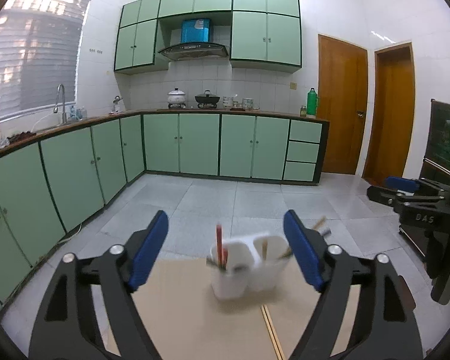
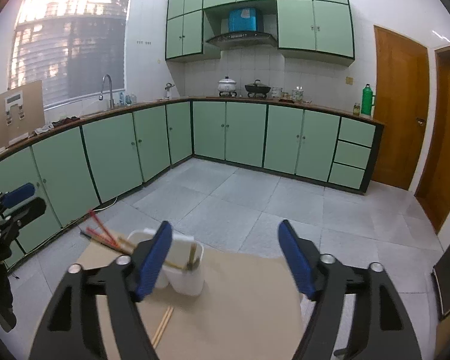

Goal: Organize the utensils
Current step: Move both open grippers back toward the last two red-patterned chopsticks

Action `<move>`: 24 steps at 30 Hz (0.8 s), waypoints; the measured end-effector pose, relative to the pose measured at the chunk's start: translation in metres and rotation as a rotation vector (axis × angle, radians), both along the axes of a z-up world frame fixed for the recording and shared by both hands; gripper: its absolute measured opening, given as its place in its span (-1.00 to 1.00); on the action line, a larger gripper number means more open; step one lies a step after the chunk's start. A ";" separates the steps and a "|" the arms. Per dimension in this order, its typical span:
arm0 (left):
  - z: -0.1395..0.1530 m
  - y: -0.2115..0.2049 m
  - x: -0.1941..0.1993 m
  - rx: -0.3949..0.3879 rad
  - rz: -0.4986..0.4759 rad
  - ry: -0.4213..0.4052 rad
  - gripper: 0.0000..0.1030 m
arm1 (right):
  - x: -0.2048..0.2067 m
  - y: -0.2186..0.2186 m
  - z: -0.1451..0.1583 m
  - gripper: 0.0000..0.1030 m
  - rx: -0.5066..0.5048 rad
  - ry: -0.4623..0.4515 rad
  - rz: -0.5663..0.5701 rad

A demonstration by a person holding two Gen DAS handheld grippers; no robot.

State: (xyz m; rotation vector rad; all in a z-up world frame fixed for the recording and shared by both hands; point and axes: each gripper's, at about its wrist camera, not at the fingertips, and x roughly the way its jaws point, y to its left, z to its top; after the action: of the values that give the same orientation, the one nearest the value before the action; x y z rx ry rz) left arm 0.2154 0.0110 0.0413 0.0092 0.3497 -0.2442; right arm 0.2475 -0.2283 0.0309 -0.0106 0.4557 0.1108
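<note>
A white two-compartment utensil holder (image 1: pixel 246 265) stands upright on a tan table (image 1: pixel 195 315). It holds red chopsticks (image 1: pixel 220 247) in one cup and light wooden ones in the other. A pair of wooden chopsticks (image 1: pixel 273 331) lies flat on the table in front of it. My left gripper (image 1: pixel 226 253) is open and empty, above and just short of the holder. In the right wrist view the holder (image 2: pixel 184 265) sits at lower left, with the loose chopsticks (image 2: pixel 163 324) before it. My right gripper (image 2: pixel 225 259) is open and empty, to the holder's right.
The table's far edge (image 2: pixel 255 256) drops to a grey tiled floor. Green cabinets (image 1: pixel 195 144) line the back and left walls. The right gripper (image 1: pixel 405 192) shows at right in the left wrist view; the left gripper (image 2: pixel 9 207) shows at far left in the right wrist view.
</note>
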 end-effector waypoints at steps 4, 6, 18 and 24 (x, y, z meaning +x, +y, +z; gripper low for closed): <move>-0.033 0.005 -0.032 0.016 0.017 0.035 0.61 | -0.041 -0.003 -0.025 0.72 0.009 0.002 -0.010; -0.051 0.007 -0.043 0.020 0.025 0.068 0.64 | -0.057 -0.004 -0.043 0.77 0.033 0.026 -0.014; -0.178 0.028 -0.084 0.032 0.088 0.300 0.70 | -0.115 0.021 -0.152 0.88 0.066 0.212 -0.024; -0.203 0.038 -0.090 0.081 0.115 0.354 0.70 | -0.127 0.044 -0.190 0.87 0.086 0.290 -0.002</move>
State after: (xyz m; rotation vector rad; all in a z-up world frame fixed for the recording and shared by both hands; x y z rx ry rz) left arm 0.1250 0.0486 -0.1613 0.0260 0.7104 -0.1168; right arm 0.1203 -0.1840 -0.1587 0.0918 0.7399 0.1303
